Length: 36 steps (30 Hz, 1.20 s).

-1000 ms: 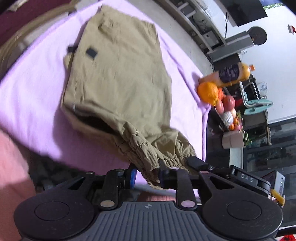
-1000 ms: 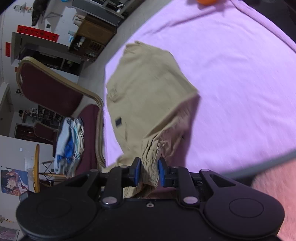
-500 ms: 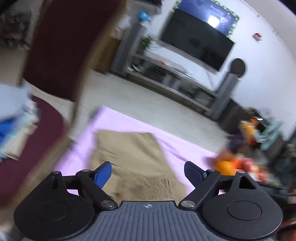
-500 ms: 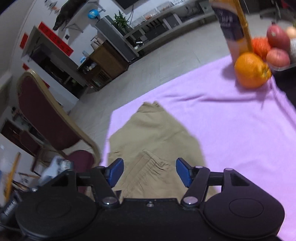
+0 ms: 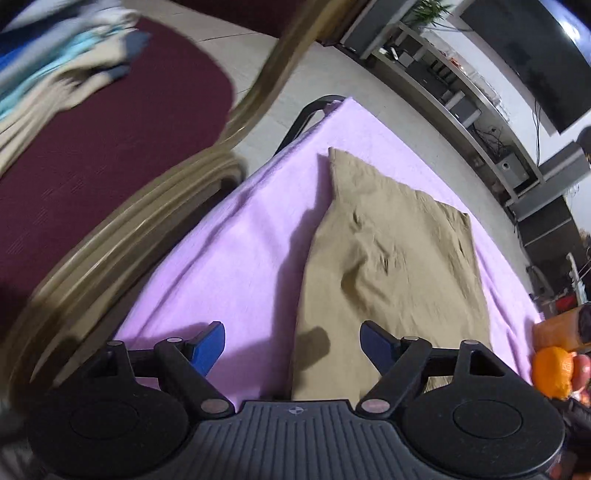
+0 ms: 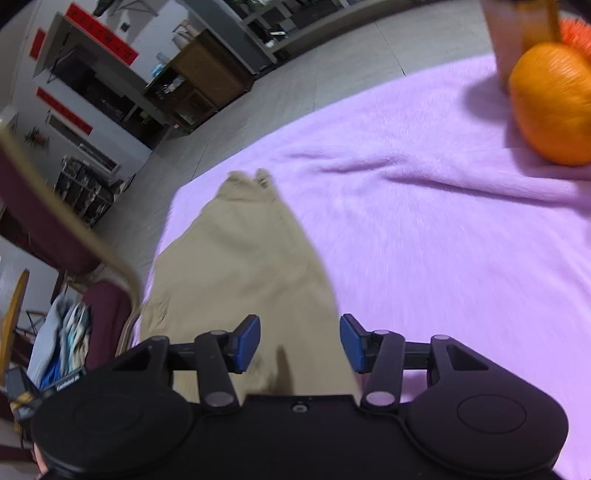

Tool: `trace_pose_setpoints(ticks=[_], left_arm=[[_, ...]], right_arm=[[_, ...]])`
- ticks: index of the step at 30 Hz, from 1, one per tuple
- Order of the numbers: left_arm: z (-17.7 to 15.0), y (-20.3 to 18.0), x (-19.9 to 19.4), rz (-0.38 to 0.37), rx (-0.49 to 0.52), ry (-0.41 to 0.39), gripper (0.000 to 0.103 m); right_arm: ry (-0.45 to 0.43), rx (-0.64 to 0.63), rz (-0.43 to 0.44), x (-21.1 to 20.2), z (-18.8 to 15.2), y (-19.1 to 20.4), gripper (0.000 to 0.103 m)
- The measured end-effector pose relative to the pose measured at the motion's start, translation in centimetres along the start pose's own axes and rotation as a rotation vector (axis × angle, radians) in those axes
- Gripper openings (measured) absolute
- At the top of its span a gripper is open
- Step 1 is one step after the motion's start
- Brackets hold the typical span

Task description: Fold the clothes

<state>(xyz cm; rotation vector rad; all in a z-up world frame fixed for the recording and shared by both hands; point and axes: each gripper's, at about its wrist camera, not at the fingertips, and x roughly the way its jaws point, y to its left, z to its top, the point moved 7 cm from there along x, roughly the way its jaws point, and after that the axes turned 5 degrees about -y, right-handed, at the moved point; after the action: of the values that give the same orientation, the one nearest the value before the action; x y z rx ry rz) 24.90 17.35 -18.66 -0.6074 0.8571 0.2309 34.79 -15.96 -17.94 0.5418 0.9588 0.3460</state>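
On table's purple cloth [image 5: 236, 258], near left edge: khaki trousers [image 5: 399, 266], folded, lying flat. Left tongs [image 5: 291, 345] spread wide, empty, above near edge. Right tongs [image 6: 300, 343] likewise agape, holding nothing. Risk: pinching only top layer, undoing fold; or dragging cloth toward orange [image 6: 550, 107].

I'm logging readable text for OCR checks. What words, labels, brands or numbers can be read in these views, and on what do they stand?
None reads clearly.
Red banners on the far wall, right wrist view: dark characters, too blurred to read.
White print on a small black tag at the left edge: too small and tilted.
Label on the orange drink bottle: cut off, unreadable.
Khaki trousers: no text showing.
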Motion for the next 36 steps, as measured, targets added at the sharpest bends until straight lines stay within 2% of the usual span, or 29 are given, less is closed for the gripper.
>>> trace_pose_setpoints(ticks=[3,4,6,7,10,13,14,16,17,19,22,24,25,26,27,29,30,31,33,35,36], left_arm=[[0.9,-1.7,1.9,-0.016,0.092,-0.011,0.068],[1.1,-2.5,2.4,-0.023,0.131,-0.018,0.063],[1.3,-4.1,3.4,-0.021,0.225,-0.051,0.053],[1.4,-4.9,3.9,-0.016,0.270,-0.067,0.041],[1.0,-7.3,5.3,0.004,0.396,-0.097,0.035],[0.3,-9.1,6.1,0.046,0.543,-0.130,0.028],[0.0,-9.5,6.0,0.059,0.576,-0.142,0.027],[-0.2,-10.1,5.2,0.054,0.612,-0.170,0.020],[-0.3,-10.4,4.7,0.046,0.624,-0.185,0.013],[-0.3,-11.4,3.3,0.007,0.639,-0.228,0.010],[-0.4,-13.5,1.5,-0.045,0.657,-0.308,0.014],[-0.6,-14.3,0.9,-0.043,0.661,-0.334,0.033],[-0.6,-14.7,0.6,-0.042,0.662,-0.347,0.052],[-0.6,-14.8,0.4,-0.037,0.658,-0.350,0.067],[-0.5,-14.3,0.4,-0.027,0.643,-0.332,0.067],[0.0,-12.8,0.0,-0.012,0.595,-0.271,0.066],[0.2,-11.9,-0.8,-0.002,0.561,-0.248,0.066],[0.3,-11.0,-1.8,0.005,0.529,-0.234,0.068],[0.4,-9.1,-3.9,0.013,0.466,-0.207,0.075],[-0.7,-7.7,-6.0,-0.005,0.398,-0.174,0.081],[-1.6,-6.9,-6.9,-0.023,0.363,-0.150,0.082]], right_arm=[[0.009,0.028,0.065,3.0,1.5,-0.7,0.045],[0.012,0.038,0.087,4.0,2.0,-1.0,0.041],[0.018,0.056,0.131,6.0,3.0,-1.4,0.041],[0.024,0.051,0.175,6.7,3.4,-1.1,0.040],[0.031,-0.019,0.243,9.0,4.2,0.7,0.038],[0.000,-0.061,0.246,11.0,4.9,2.8,0.038],[-0.011,-0.075,0.245,11.7,5.2,3.4,0.030],[-0.079,-0.129,0.173,10.9,5.0,4.3,0.003],[-0.113,-0.155,0.137,10.5,5.0,4.8,0.002],[-0.182,-0.207,0.066,9.6,4.9,5.7,0.002],[-0.356,-0.239,0.072,3.4,4.4,6.5,0.002],[-0.453,-0.230,0.048,-0.2,4.2,5.7,0.002],[-0.479,-0.215,0.025,-1.2,4.2,5.0,0.002],[-0.465,-0.194,-0.007,-1.3,4.3,3.9,0.004],[-0.448,-0.171,-0.039,-1.3,4.3,2.9,0.007],[-0.334,-0.062,-0.080,-0.4,4.3,0.3,0.027],[-0.278,-0.008,-0.099,0.0,4.2,-0.9,0.028],[-0.257,0.035,-0.093,-0.8,3.9,-1.6,0.028],[-0.230,0.093,-0.055,-3.3,3.0,-2.0,0.035],[-0.185,0.148,-0.009,-5.9,1.5,-2.1,0.048],[-0.154,0.168,0.003,-7.0,0.3,-2.1,0.050]])
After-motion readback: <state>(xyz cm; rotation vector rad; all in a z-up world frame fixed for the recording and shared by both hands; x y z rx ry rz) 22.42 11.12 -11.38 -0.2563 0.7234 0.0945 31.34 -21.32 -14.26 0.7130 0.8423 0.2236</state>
